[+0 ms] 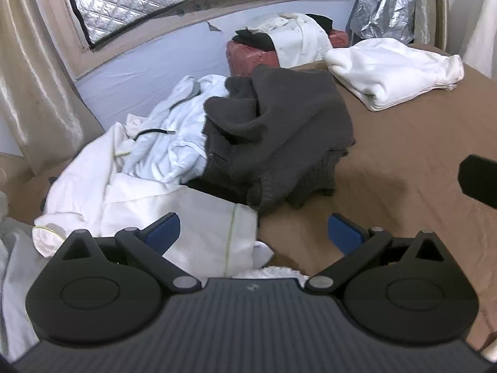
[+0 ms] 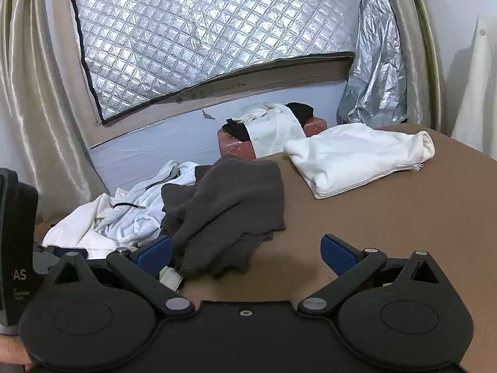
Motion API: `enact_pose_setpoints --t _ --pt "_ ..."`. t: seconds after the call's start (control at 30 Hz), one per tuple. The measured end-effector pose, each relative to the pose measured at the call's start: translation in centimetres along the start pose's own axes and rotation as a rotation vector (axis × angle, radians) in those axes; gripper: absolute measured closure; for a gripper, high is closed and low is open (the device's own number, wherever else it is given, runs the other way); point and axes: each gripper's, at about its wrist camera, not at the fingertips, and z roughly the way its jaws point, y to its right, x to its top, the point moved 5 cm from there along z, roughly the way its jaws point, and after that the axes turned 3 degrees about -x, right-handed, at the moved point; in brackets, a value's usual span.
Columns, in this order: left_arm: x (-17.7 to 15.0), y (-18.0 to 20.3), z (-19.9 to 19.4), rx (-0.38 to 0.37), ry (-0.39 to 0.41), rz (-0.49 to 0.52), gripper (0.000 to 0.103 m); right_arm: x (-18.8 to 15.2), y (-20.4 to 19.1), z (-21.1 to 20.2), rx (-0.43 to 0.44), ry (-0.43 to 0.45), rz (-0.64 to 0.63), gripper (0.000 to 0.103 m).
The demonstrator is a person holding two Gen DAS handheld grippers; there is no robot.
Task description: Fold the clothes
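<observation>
A crumpled dark grey knit garment (image 1: 279, 136) lies on the brown bed cover (image 1: 403, 171); it also shows in the right wrist view (image 2: 226, 205). A heap of unfolded white clothes (image 1: 149, 168) lies left of it, also seen in the right wrist view (image 2: 124, 214). A folded white garment (image 1: 394, 71) rests at the far right, and in the right wrist view (image 2: 360, 158). My left gripper (image 1: 254, 233) is open and empty, just short of the white heap and the grey garment. My right gripper (image 2: 247, 251) is open and empty, with the grey garment's near edge between its fingers.
A red suitcase (image 1: 251, 56) draped with white and black clothes stands beyond the bed by the wall. A foil-covered window (image 2: 202, 31) and beige curtains (image 2: 37, 93) lie behind. The right gripper's tip (image 1: 478, 180) shows at the right edge of the left wrist view.
</observation>
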Motion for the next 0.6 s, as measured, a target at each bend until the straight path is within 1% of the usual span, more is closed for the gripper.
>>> enact_pose_setpoints --t 0.2,0.27,0.33,0.4,0.43,0.57,0.6 --pt "0.6 -1.0 -0.8 -0.031 0.055 0.026 0.0 -0.5 0.6 0.2 -0.024 -0.014 -0.031 0.0" --pt "0.8 -1.4 -1.1 -0.041 0.074 0.035 0.0 -0.6 0.0 0.8 -0.038 -0.028 -0.039 0.0" --pt "1.3 -2.5 -0.5 -0.034 0.066 0.05 0.0 -0.9 -0.2 1.0 -0.033 -0.026 -0.041 0.0" --pt "0.9 -0.8 -1.0 0.015 0.084 0.071 0.0 -1.0 0.1 0.8 -0.032 -0.027 -0.038 0.0" --pt "0.8 -0.4 -1.1 0.021 0.087 0.073 0.0 -0.9 0.1 0.9 -0.034 -0.029 -0.039 0.0" --pt "0.6 -0.3 -1.1 0.009 0.086 0.07 0.0 -0.9 0.4 0.9 -0.042 -0.037 -0.029 0.0" --pt "0.5 -0.2 -1.1 0.004 0.087 0.072 0.0 -0.8 0.4 0.9 -0.054 -0.042 -0.027 0.0"
